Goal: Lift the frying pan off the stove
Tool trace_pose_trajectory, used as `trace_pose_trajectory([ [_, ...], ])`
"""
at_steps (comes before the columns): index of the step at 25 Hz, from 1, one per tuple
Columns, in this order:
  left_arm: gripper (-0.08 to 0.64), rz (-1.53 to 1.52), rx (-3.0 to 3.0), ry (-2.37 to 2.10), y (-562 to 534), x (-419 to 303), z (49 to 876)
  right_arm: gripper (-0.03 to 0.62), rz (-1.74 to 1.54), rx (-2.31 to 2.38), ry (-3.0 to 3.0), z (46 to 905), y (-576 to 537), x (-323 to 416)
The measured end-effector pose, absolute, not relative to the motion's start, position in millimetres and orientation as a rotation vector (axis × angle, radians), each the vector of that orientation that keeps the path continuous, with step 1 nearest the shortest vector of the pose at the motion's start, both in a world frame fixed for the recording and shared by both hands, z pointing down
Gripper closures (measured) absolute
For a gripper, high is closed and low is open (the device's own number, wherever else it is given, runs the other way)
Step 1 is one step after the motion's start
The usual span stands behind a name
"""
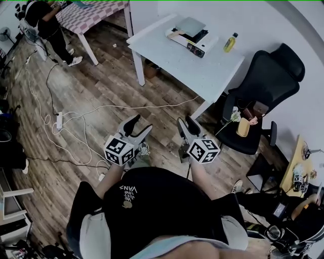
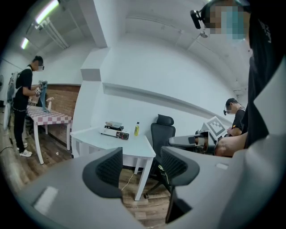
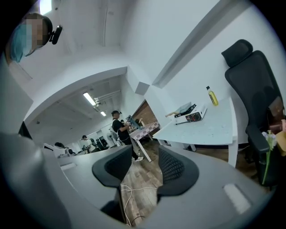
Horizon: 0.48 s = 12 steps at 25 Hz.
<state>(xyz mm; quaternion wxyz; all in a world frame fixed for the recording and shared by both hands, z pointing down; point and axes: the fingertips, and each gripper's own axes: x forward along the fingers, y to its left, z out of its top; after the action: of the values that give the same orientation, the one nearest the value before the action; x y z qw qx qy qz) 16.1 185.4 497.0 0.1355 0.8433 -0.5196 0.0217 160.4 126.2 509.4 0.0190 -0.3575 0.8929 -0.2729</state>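
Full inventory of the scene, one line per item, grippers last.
frying pan: one, grey, on the stove
stove: one, white with dark front, far end of the white table
bottle: one, yellow, on the white table right of the stove
white table: one, white, ahead of the grippers
office chair: one, black, right of the white table
checked table: one, pink-and-white cloth, far left
person: one, dark clothes, standing at the checked table
cables: several, white, on the wooden floor at left
left gripper: one, grey, open, empty, over the floor
right gripper: one, grey, open, empty, over the floor
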Motion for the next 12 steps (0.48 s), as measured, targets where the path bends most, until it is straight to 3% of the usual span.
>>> trace_pose_trajectory([
  [12,0.318,0.039,2.478,-1.419,74,-68,493,0.416,-0.881,-1.221,2.696,502,13,91],
])
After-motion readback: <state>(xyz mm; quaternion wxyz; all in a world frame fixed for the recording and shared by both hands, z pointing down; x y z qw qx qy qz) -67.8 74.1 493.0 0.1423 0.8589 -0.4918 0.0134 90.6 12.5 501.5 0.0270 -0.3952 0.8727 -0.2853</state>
